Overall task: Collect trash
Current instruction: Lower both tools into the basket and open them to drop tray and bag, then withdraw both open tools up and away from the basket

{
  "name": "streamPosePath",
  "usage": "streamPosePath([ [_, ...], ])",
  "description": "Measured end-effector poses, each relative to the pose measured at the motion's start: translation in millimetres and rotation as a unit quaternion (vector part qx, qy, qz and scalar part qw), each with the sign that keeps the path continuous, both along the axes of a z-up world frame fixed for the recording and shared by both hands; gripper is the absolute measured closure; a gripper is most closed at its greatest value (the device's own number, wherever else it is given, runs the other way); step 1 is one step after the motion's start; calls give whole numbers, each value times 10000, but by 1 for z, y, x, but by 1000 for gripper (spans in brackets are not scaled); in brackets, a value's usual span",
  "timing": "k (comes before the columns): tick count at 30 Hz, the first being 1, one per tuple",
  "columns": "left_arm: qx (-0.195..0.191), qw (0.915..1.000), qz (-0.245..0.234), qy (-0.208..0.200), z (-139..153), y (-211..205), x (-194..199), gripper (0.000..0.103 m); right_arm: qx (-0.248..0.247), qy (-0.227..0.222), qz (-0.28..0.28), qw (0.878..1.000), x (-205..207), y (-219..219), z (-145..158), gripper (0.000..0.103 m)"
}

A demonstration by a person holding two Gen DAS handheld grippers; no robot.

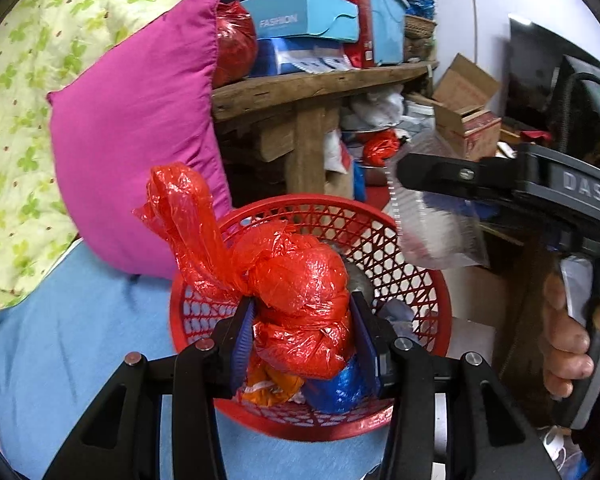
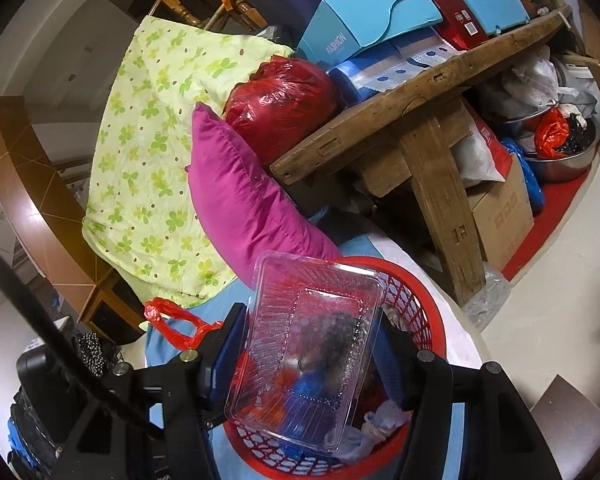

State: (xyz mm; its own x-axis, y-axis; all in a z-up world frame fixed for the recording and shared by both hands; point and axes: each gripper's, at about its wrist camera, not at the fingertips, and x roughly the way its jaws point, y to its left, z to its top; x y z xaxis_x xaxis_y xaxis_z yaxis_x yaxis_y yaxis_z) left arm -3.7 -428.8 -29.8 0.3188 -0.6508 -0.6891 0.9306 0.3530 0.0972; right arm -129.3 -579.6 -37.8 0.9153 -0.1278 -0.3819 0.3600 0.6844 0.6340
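Over red basket on bed: my left tool clamps knotted red bag; my right tool grips clear tray. Basket already holds wrappers, blue scrap. Left: drop both in. Any further trash unclear.

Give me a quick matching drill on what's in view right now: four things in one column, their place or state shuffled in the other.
Things:
1. knotted red plastic bag
2. clear plastic tray
3. magenta pillow
4. blue FASHION box

Places or states:
A. on the wooden bench
B. between the right gripper jaws
C. leaning against the green-patterned quilt
D. between the left gripper jaws, over the red basket

Pairs: 1-D, 2-B, 3-C, 4-A
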Motion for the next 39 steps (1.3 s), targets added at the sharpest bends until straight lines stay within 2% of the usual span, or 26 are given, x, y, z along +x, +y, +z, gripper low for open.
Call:
streamPosePath([
  [3, -45, 9999, -117, 94, -1, -5, 7, 53, 59, -26, -2, 10000, 10, -5, -1, 38],
  [7, -98, 9994, -105, 312, -5, -8, 21, 38, 332, -194, 44, 9992, 29, -17, -7, 35],
  [9, -162, 9987, -71, 482, -7, -5, 29, 37, 552, -223, 78, 9982, 39, -24, -15, 28],
  [14, -141, 9981, 184, 567, -10, 11, 35, 37, 1226, -347, 276, 9915, 52, -31, -37, 28],
  [22, -159, 9971, 660, 352, -4, 50, 18, 34, 931, -436, 137, 9946, 14, -11, -35, 28],
  [26, -161, 9962, 852, -30, 6, 68, 0, 29, 839, -490, 35, 9953, -13, -1, -28, 28],
  [33, -347, 9927, 992, -596, 30, 92, -31, 27, 335, -402, 23, 9986, -45, 39, -1, 28],
  [39, -510, 9901, 1043, -783, 46, 120, -53, 26, -94, -433, 44, 9990, -66, 78, 27, 28],
])
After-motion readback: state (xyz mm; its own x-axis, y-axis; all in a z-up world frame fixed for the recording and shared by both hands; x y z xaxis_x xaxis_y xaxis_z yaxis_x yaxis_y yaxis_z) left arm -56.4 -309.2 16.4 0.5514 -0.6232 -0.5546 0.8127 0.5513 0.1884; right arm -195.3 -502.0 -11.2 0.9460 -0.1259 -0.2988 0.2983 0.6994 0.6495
